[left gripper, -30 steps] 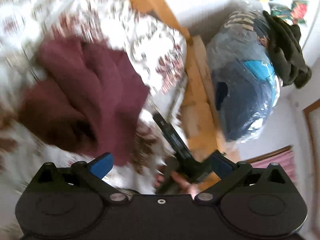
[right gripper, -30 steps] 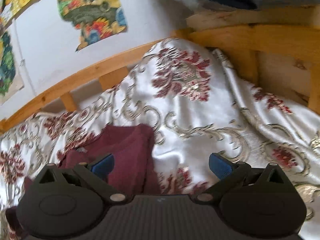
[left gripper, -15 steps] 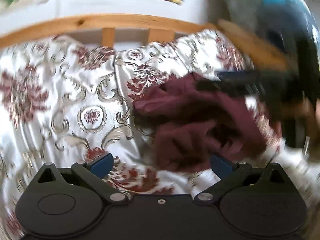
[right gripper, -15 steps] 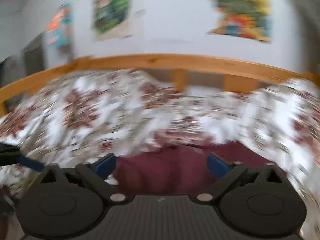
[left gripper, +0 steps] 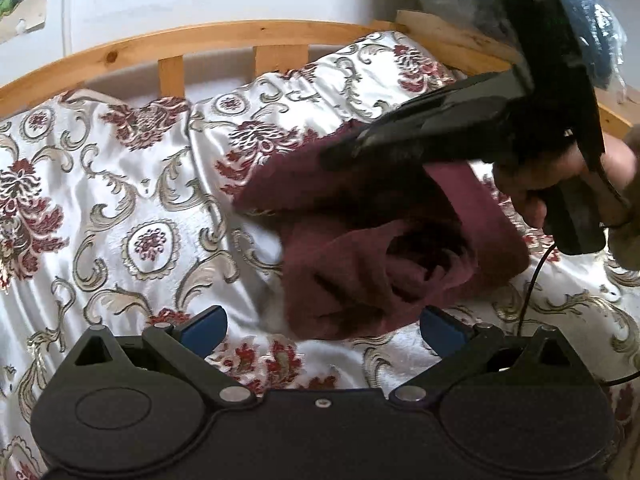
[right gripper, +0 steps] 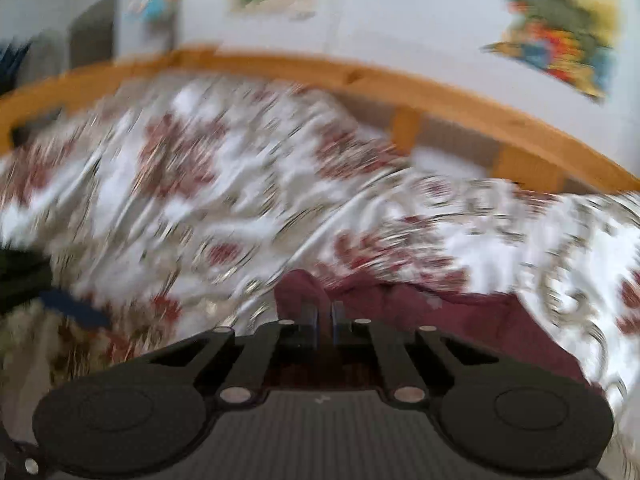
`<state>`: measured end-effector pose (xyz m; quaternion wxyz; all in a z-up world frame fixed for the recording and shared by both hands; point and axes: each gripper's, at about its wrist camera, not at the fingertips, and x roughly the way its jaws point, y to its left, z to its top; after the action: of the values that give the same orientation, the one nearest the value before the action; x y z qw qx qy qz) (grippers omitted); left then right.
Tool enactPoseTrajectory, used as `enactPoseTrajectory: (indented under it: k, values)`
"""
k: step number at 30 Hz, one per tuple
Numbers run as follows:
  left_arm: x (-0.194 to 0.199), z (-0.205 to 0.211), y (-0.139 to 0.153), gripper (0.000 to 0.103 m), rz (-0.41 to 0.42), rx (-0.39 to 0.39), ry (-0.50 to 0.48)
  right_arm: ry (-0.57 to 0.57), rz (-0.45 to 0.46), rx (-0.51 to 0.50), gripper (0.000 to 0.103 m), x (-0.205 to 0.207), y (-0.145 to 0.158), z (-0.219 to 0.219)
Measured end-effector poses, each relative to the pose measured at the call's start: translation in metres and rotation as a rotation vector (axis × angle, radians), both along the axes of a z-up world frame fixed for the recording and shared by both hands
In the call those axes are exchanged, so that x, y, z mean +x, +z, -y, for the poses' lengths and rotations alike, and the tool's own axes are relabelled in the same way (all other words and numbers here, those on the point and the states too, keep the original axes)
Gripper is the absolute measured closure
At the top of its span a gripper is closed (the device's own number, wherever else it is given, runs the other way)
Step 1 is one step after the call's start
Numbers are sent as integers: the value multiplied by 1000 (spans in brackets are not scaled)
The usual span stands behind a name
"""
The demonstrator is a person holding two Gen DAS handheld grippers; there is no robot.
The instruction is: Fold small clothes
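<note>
The right gripper point(right gripper: 325, 316) has snapped its wide-open jaws together on a fold of the maroon garment point(right gripper: 440, 320), which now lies straight before it rather than off to its left. From the left wrist, that gripper has swung from below the garment to above it, lifting the cloth's upper edge.

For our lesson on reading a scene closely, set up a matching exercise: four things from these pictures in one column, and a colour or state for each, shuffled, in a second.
Things:
1. left gripper
2. right gripper
3. garment
4. bed rail

States or colours:
A. orange-brown wood
B. shut on a fold of cloth
C. open, nothing between its fingers
D. dark red, crumpled on the bedspread

Pairs: 1-C, 2-B, 3-D, 4-A
</note>
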<state>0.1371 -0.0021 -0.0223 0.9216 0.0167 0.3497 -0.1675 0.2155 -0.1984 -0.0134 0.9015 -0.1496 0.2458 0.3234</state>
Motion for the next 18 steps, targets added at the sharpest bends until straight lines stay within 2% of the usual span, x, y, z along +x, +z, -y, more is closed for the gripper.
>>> enactPoseTrajectory:
  k: [2, 5, 7, 10, 12, 13, 14, 16, 18]
  values:
    - [-2, 0, 2, 1, 5, -18, -13, -95, 27, 80, 96, -5, 5, 25]
    - [-4, 1, 5, 1, 27, -17, -22, -262, -6, 233, 96, -5, 7, 69]
    - [-5, 3, 7, 1, 42, -5, -23, -354, -54, 314, 96, -5, -1, 95]
    - [-5, 7, 9, 1, 73, 42, -42, -424, -156, 390, 95, 1, -18, 119]
    - [-5, 12, 8, 1, 93, 92, -77, -455, -212, 440, 88, 2, -30, 129]
    - [-5, 15, 7, 1, 100, 123, -98, -462, -234, 466, 77, 1, -35, 135]
    - [-4, 19, 5, 1, 106, 165, -119, -449, -259, 503, 49, -1, -39, 140]
    - [-4, 25, 1, 1, 113, 228, -154, -419, -299, 591, 24, -4, -46, 148]
    - [-3, 29, -2, 1, 117, 266, -186, -390, -336, 626, 22, -3, -52, 150]
